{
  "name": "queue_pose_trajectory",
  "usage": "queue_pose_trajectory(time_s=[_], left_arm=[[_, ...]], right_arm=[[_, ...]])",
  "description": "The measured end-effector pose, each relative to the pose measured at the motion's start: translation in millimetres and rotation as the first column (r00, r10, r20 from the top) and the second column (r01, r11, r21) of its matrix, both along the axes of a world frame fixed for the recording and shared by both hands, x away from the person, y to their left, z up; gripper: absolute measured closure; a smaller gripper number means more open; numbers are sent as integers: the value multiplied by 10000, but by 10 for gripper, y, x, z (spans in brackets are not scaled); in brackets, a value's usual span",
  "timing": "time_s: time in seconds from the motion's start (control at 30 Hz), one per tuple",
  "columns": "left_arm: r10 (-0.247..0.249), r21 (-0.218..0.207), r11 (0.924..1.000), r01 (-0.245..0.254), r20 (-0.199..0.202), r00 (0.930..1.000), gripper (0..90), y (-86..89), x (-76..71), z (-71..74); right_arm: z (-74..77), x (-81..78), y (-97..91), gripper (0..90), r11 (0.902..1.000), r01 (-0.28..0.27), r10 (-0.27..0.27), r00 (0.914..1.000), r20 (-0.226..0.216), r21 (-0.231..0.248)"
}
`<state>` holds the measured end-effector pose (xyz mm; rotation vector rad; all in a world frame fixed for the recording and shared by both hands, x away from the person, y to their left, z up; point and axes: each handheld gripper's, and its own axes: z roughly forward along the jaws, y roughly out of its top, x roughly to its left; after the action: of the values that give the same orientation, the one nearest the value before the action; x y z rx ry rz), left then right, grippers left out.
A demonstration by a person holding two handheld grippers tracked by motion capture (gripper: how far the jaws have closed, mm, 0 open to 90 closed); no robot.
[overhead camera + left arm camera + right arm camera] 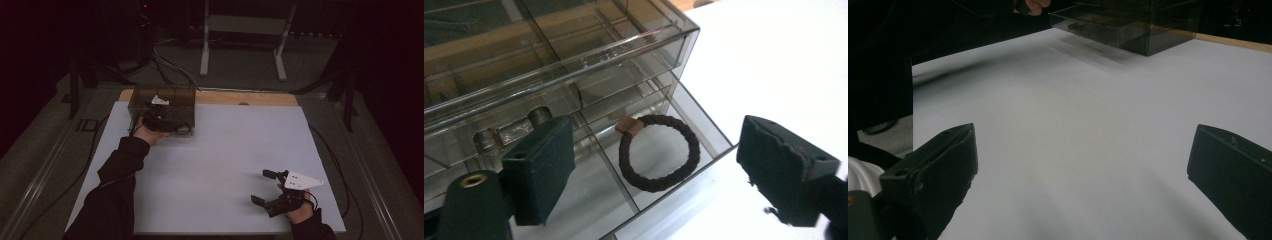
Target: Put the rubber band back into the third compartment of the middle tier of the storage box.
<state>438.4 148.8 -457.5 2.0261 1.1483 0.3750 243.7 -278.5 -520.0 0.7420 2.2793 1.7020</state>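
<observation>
In the left gripper view, a dark brown hair tie (659, 152) is seen lying flat in the right compartment of the pulled-out drawer (704, 125) of a smoky transparent organizer box (549, 45). The left gripper (656, 172) is held wide, with nothing between its pads; the hair tie lies just beyond them, toward 12 o'clock, nearer to neither pad. As a ring it has no long axis; its small brown clasp sits at about 10 o'clock on the loop.

In the high view, the left gripper (162, 120) is placed at the box front, at the table's (225, 150) 11 o'clock, while the right gripper (265, 187), also wide and empty, rests well apart at 5 o'clock. The left hand is judged much nearer. The hair tie is too small to be told there.
</observation>
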Motion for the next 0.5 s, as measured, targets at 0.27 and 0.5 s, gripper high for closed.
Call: queue_pose_trajectory(time_s=[0.27,0.5], left_arm=[[-220,-390,9990,224,95,9997,25,70,-68,133],[-524,-769,9955,554,407,9978,2,143,-160,214]], right_arm=[[3,6,5,0,10000,19,-19,10000,30,19],[0,12,15,0,10000,9,-9,10000,-15,21]])
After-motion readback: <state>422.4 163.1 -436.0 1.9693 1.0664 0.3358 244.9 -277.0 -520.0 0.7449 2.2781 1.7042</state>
